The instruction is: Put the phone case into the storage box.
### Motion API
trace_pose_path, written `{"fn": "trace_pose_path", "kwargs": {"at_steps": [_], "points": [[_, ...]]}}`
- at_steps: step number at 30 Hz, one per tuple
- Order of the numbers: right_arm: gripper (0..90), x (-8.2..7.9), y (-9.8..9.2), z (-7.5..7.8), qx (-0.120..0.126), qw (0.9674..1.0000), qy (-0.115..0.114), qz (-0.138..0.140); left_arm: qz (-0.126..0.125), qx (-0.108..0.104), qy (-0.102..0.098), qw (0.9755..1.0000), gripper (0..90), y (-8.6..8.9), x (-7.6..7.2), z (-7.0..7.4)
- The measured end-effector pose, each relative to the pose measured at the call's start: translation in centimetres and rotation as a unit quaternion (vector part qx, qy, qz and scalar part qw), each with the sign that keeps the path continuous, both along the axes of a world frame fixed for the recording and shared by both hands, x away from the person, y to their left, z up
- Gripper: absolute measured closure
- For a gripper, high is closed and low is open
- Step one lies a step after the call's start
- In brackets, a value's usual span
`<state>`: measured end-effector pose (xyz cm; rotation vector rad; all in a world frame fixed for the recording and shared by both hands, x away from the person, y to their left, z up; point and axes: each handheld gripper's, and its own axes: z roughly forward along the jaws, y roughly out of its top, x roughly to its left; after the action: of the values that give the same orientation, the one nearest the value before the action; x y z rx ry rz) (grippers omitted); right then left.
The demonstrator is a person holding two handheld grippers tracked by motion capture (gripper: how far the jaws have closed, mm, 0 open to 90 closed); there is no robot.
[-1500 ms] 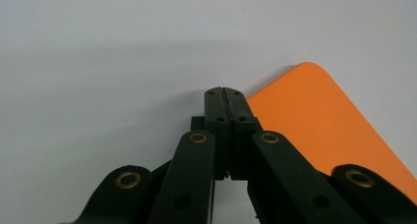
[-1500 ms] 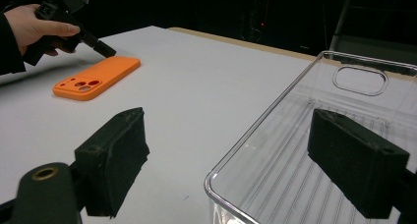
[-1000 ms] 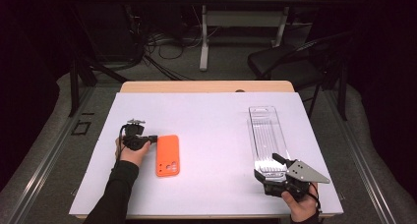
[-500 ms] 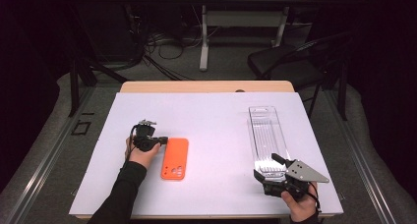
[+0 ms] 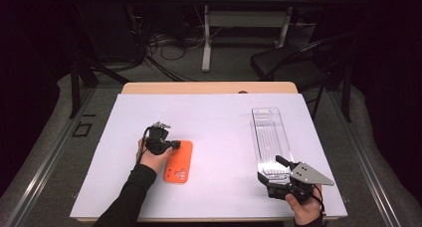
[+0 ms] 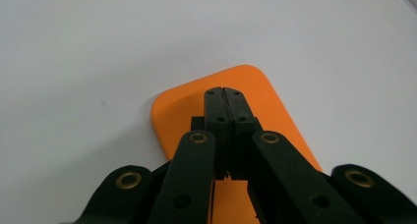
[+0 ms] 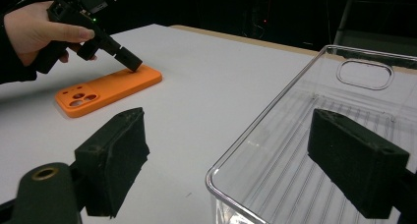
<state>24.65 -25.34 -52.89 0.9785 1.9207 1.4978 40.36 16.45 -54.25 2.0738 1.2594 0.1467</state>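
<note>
High view: a white table (image 5: 219, 117) is standing in a dark room; the orange phone case (image 5: 178, 161) is lying left of centre, the clear tray (image 5: 271, 137) at the right. Left gripper view: the left gripper (image 6: 223, 94), jaws closed together and empty, is pressing on the case. Right gripper view: the right gripper (image 7: 246, 155), jaws wide, is straddling the tray's corner; camera cutouts are showing.

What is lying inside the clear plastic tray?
The clear plastic tray holds nothing on its ribbed floor. Its near end, in the high view, is covered by the right claw, whose open jaws straddle the near corner.
</note>
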Motion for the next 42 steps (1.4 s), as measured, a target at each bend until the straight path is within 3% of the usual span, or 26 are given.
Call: {"fn": "trace_pose_path", "kwargs": {"at_steps": [2, 6, 10, 14, 17, 29, 42], "points": [[14.1, 0.0, 0.0, 0.0, 0.001, 1.0, 0.001, 0.0, 0.013, 0.015, -0.008, 0.9998, 90.0, 0.3, 0.1, 0.1], [14.1, 0.0, 0.0, 0.0, 0.001, 1.0, -0.002, 0.001, 0.041, 0.014, -0.006, 0.999, 90.0, 1.1, 0.6, 0.0], [14.1, 0.0, 0.0, 0.0, 0.001, 1.0, -0.001, 0.001, 0.056, 0.034, -0.006, 0.9978, 90.0, 1.5, 0.9, -0.1], [14.1, 0.0, -0.1, 0.0, 0.0, 1.0, -0.002, 0.002, 0.056, 0.022, 0.017, 0.998, 90.0, 1.8, 1.5, -0.8], [14.1, 0.0, -0.1, 0.0, 0.0, 1.0, 0.0, 0.001, 0.057, 0.021, 0.013, 0.9981, 90.0, 1.6, 1.5, -0.9], [14.1, -0.1, -0.2, 0.0, 0.0, 1.0, 0.002, 0.002, -0.002, 0.014, 0.008, 0.9999, 90.0, -0.5, 0.8, -0.9], [14.1, -0.1, -0.3, 0.0, -0.003, 1.0, -0.001, 0.004, -0.049, 0.022, 0.003, 0.9985, 90.0, -2.6, -0.3, -0.8]]}}
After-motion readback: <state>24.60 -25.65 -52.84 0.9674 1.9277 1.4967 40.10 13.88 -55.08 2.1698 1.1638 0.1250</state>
